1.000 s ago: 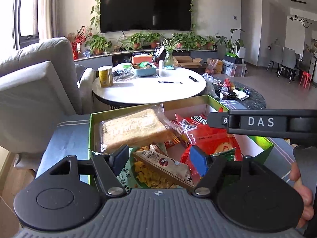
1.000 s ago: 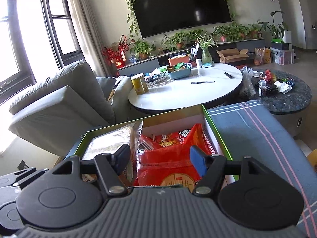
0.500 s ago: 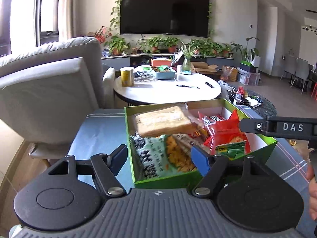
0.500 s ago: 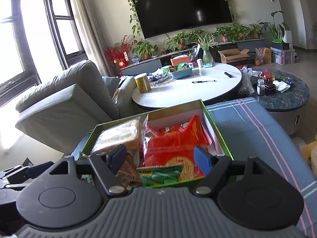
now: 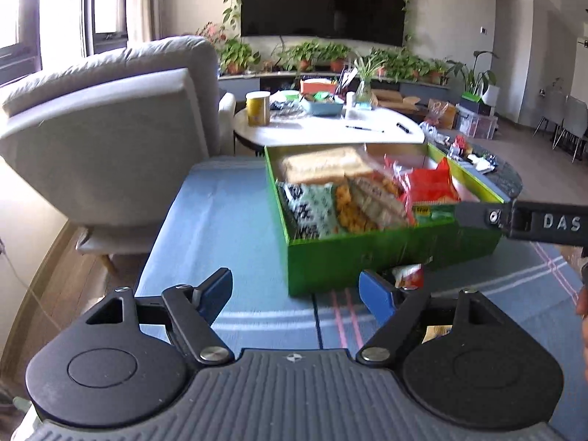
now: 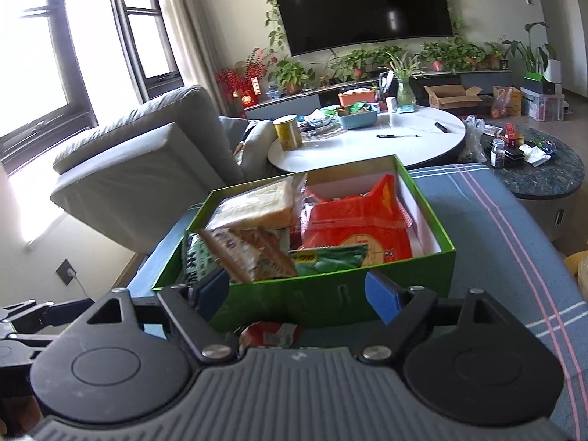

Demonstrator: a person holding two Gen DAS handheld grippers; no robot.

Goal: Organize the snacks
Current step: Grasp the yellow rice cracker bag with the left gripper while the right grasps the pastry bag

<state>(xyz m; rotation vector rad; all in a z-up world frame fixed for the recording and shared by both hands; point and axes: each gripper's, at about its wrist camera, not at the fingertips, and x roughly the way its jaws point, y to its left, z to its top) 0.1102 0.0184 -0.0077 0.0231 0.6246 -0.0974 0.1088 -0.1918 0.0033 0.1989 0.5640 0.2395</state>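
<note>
On the blue striped cloth (image 5: 228, 220) sits the green box (image 5: 367, 253), open-topped and packed with snacks. A wrapped loaf of sliced bread (image 6: 257, 204) lies at its far left, a red bag (image 6: 352, 220) fills the right side, a green-and-white packet (image 5: 312, 205) stands against the near left wall, and a small green packet (image 6: 330, 261) leans on the near wall beside a long tan wrapper (image 6: 250, 253). Just outside the box, on the cloth against its near wall, lies a loose red-and-white snack packet (image 6: 270, 332).

That loose packet lies low between the fingers of the right gripper (image 6: 297, 294), close to the gripper's body; the blue pads stand apart on either side of it without pressing on it, and the box's near wall rises just beyond the fingertips.

From the left wrist view, the left gripper (image 5: 297, 294) hangs over bare cloth, with the box ahead and to its right; its jaws are opening and nothing is between them. The same loose packet shows just past its right fingertip, below the box's corner.

Beyond the box stand a grey armchair (image 5: 110, 128), a round white table (image 6: 367, 143) with a yellow can (image 6: 287, 133), and a wall-mounted television (image 6: 367, 3) above a row of potted plants (image 6: 367, 60).
</note>
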